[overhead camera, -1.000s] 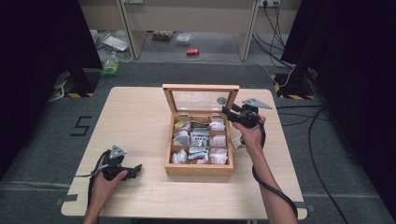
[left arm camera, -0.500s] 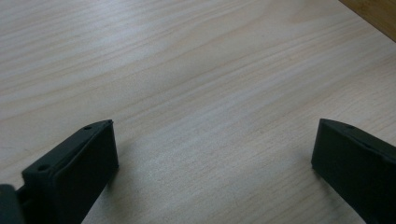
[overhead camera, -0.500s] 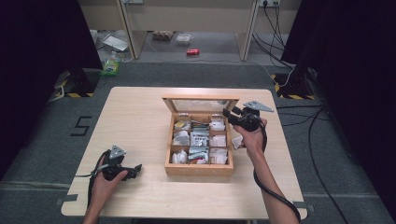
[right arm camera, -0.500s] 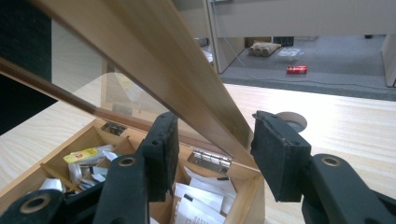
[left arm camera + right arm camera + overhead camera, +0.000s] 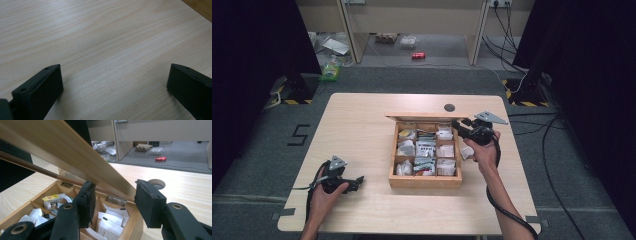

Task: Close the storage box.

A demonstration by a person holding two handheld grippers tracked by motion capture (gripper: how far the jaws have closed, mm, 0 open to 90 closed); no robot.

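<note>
Between the right hand-held gripper's (image 5: 113, 200) parted jaws — the wooden box's (image 5: 424, 181) half-lowered lid (image 5: 62, 155).

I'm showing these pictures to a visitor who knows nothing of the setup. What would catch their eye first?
Most likely the wooden box in the middle of the table, its compartments stuffed with small packets. Next, the right gripper at the box's far right corner, its open jaws either side of the edge of the tilted lid. The left gripper rests open on bare tabletop near the front left.
</note>
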